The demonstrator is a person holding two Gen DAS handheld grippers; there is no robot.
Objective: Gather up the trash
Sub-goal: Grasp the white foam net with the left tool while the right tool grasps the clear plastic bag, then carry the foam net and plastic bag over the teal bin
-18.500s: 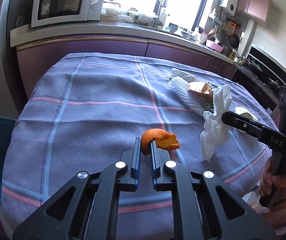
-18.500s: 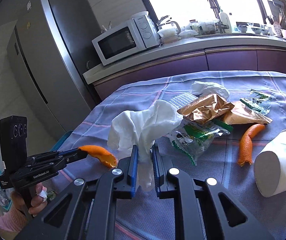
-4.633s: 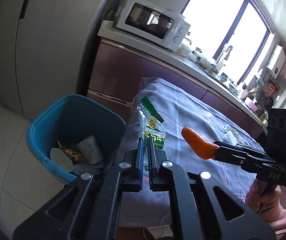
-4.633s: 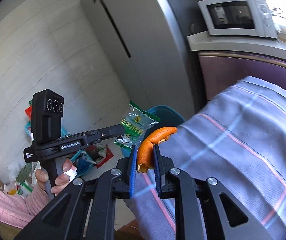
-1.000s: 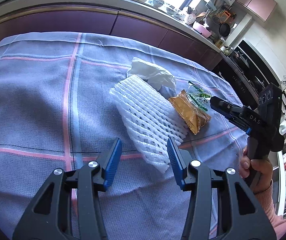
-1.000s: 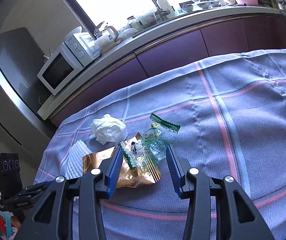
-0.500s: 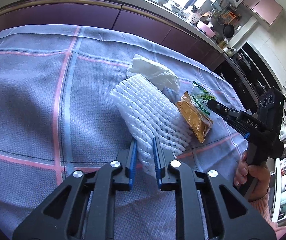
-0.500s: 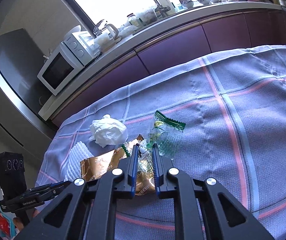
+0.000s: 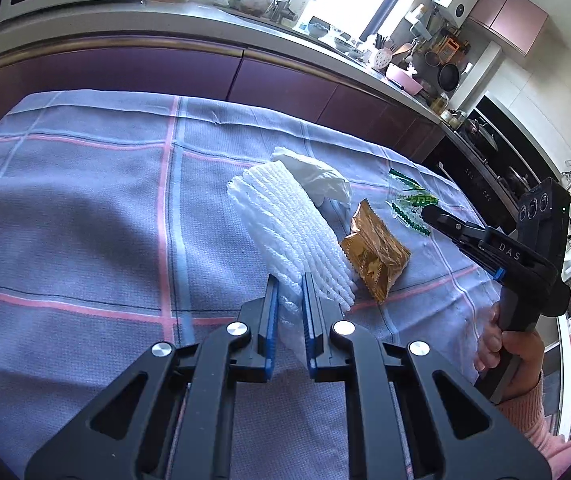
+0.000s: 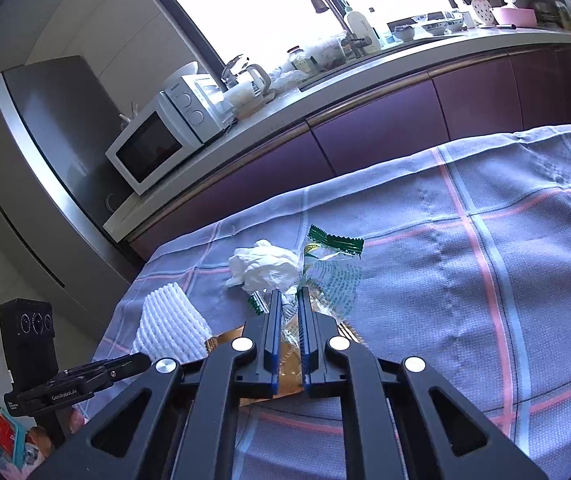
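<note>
My left gripper [image 9: 287, 280] is shut on the near end of a white foam fruit net [image 9: 285, 220] lying on the checked tablecloth [image 9: 85, 208]. My right gripper [image 10: 286, 294] is shut on a clear green-printed wrapper [image 10: 333, 268], lifted a little off the cloth; this gripper also shows in the left wrist view [image 9: 425, 211]. A gold foil snack bag [image 9: 373, 252] lies between the two grippers. A crumpled white tissue [image 10: 263, 266] lies just behind the net. The foam net also shows in the right wrist view [image 10: 167, 330].
A purple kitchen counter [image 10: 405, 92] with a white microwave [image 10: 165, 140] runs behind the table. A steel fridge [image 10: 33, 160] stands at the left. The table's edge drops off at the near left in the right wrist view.
Both grippers closed from wide open: the left onto the foam net, the right onto the green wrapper. In the last half second both pulled back a little with their items.
</note>
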